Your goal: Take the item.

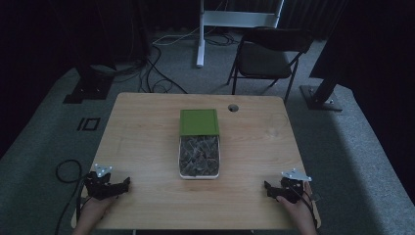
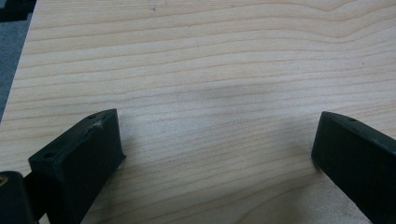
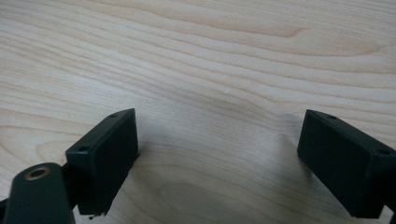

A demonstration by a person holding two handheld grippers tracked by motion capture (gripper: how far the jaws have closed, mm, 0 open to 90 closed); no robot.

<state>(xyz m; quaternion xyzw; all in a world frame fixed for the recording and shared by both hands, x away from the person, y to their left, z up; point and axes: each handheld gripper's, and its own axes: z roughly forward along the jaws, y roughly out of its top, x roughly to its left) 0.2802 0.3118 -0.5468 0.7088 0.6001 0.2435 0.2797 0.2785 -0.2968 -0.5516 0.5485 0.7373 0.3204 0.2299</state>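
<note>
Open tray (image 1: 178,161) of dark packets mid-table, green lid (image 1: 198,121) slid to its far end; left gripper (image 1: 120,186) and right gripper (image 1: 271,188) near it, jaws spread, empty; dim light risks misjudged reach

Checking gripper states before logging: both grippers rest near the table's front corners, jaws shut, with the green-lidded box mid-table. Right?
Not quite: the jaws stand wide apart. Each gripper view shows bare table between them. The left gripper and right gripper do sit near the front corners, box mid-table.

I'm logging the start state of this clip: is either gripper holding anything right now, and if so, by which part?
Nothing is held. The left gripper and right gripper both have jaws apart over bare table, away from the green-lidded box.
</note>
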